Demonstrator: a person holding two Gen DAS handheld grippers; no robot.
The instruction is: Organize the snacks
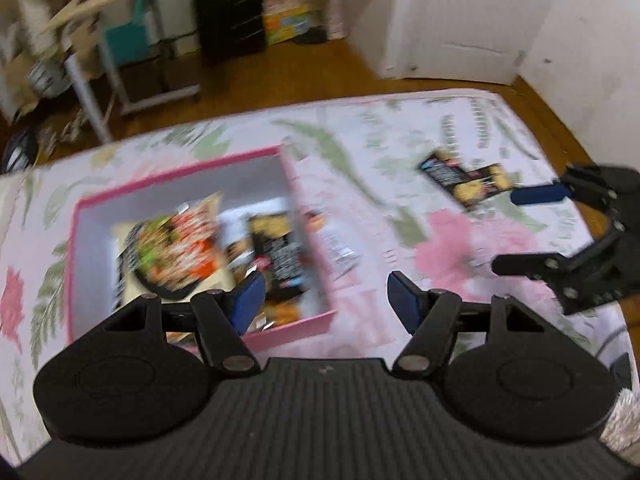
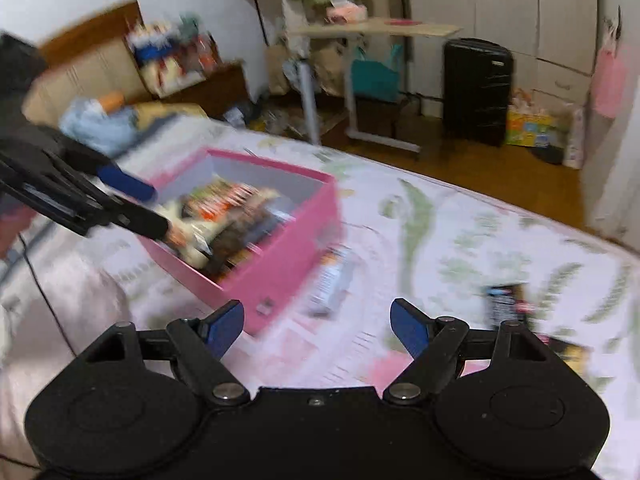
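On the floral bedspread (image 1: 360,148), both hand-held grippers, left (image 1: 324,300) and right (image 2: 316,326), gape empty; packet print blurred.

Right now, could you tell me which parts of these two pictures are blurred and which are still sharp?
Left wrist view: the left gripper is sharp, while the pink box, its snacks and the dark packet on the floral cover are motion-smeared. Right wrist view: the right gripper is crisp, the box and bedding streak, and the black suitcase is only slightly soft. Both views bend straight edges, fisheye style.
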